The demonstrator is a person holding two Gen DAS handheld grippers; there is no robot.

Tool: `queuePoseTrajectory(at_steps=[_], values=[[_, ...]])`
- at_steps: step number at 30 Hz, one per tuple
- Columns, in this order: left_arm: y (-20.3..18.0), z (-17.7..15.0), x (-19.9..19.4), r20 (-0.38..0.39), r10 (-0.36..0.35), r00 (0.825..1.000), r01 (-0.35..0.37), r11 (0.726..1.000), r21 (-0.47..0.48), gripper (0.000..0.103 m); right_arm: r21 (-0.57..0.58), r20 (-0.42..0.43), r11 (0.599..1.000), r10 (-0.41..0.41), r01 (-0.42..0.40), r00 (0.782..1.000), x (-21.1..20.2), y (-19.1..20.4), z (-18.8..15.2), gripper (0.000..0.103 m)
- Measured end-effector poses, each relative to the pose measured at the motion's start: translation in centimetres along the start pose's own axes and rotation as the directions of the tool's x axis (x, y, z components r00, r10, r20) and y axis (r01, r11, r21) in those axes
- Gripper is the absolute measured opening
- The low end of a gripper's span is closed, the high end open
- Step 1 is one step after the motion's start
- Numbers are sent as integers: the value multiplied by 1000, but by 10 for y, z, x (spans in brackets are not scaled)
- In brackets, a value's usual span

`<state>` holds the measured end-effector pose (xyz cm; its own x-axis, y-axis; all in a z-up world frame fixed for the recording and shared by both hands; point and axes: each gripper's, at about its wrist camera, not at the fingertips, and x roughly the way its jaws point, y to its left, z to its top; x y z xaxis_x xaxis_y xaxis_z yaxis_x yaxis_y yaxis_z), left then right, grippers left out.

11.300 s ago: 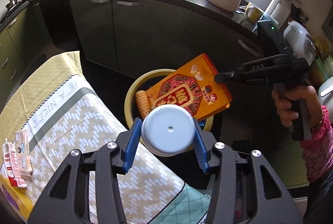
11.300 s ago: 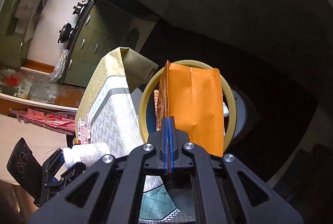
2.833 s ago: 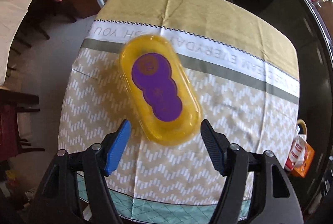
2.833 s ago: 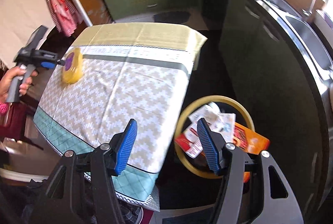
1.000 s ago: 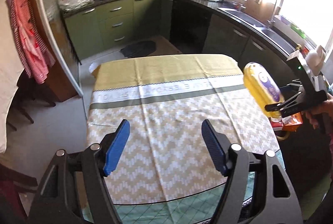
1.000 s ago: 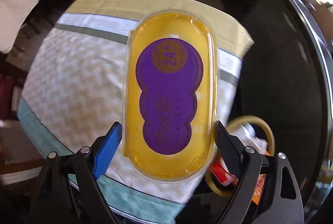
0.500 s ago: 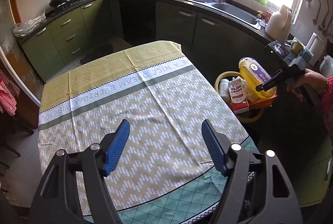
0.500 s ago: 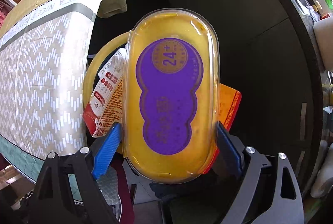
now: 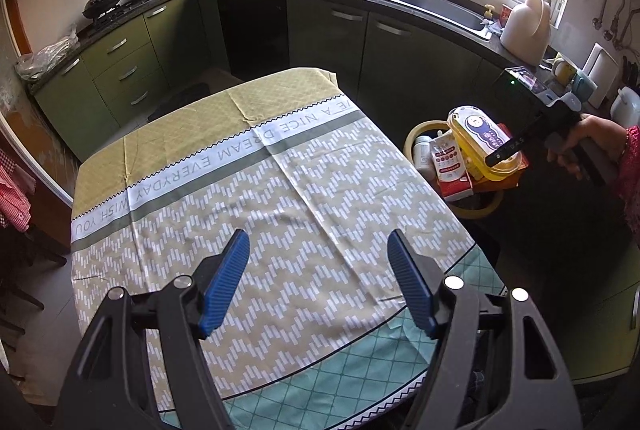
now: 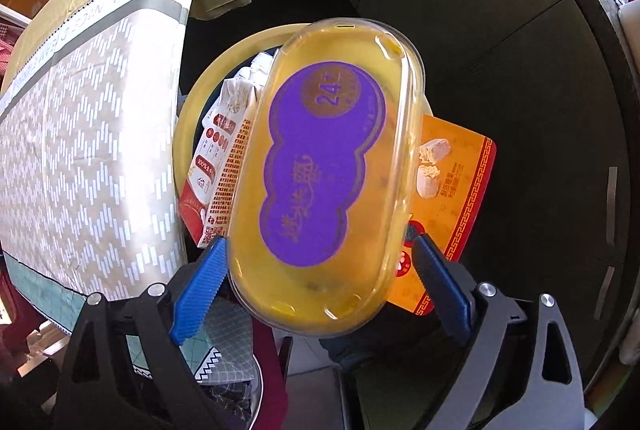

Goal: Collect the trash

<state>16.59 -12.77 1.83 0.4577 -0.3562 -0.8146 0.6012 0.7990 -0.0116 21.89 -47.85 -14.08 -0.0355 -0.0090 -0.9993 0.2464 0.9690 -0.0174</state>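
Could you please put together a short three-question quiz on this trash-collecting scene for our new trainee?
1. True or false: the left gripper holds a piece of trash.
2. What lies between the right gripper's blue pads?
3. Where does that item hang: (a) over the tablecloth, (b) over the yellow-rimmed bin, (c) over the sink?

Key:
1. False; it is open and empty above the tablecloth.
2. The yellow oval container with a purple label.
3. (b), above the red-and-white pouch and orange box.
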Motion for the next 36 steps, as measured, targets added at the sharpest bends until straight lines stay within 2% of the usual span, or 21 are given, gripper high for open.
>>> queuePoseTrajectory(at_steps=[7,10,11,12,14,17,19,20,22,26,30,32,34,36], values=[[-4,-3,-2,8,-13,1000,13,1000,-1,71,3,22,1000,20,-20,1000,-13,-3,-8,92],[-3,-4,-2,20,-14,1000,15,1000,-13,76,3,44,1000,22,-22,999,-25,-7,-16,92],[-3,-4,-3,25,-15,1000,15,1000,-21,81,4,56,1000,21,-21,998,-30,-9,-19,92],[-2,-5,-3,33,-14,999,15,999,-30,85,3,72,1000,24,-25,997,-36,-10,-23,92],[-1,-9,-6,61,16,998,-13,999,-40,87,2,121,999,38,-39,992,-52,-12,-36,92],[4,-17,-9,99,41,994,-34,997,-71,93,-8,244,998,70,-70,967,-86,-14,-76,92],[10,-26,-12,121,59,991,-46,994,-103,94,-20,335,997,77,-74,939,-102,-9,-110,92],[12,-30,-14,131,75,989,-59,991,-118,96,-26,393,996,87,-84,916,-111,-5,-132,93],[16,-41,-17,153,111,982,-89,985,-146,97,-32,492,993,118,-117,863,-122,2,-173,96],[16,-64,-28,172,161,972,-131,976,-174,97,19,668,996,48,-81,743,-129,19,-250,99],[14,-88,-44,201,200,959,-158,966,-204,97,64,762,990,30,-122,647,-130,33,-311,99],[11,-100,-54,204,227,952,-184,960,-209,97,121,788,988,-35,-98,615,-131,38,-332,99],[7,-111,-64,216,230,949,-185,960,-210,97,143,805,986,-67,-83,590,-131,45,-349,99],[7,-121,-75,230,232,945,-176,955,-238,97,173,829,982,-101,-80,550,-135,51,-364,99]])
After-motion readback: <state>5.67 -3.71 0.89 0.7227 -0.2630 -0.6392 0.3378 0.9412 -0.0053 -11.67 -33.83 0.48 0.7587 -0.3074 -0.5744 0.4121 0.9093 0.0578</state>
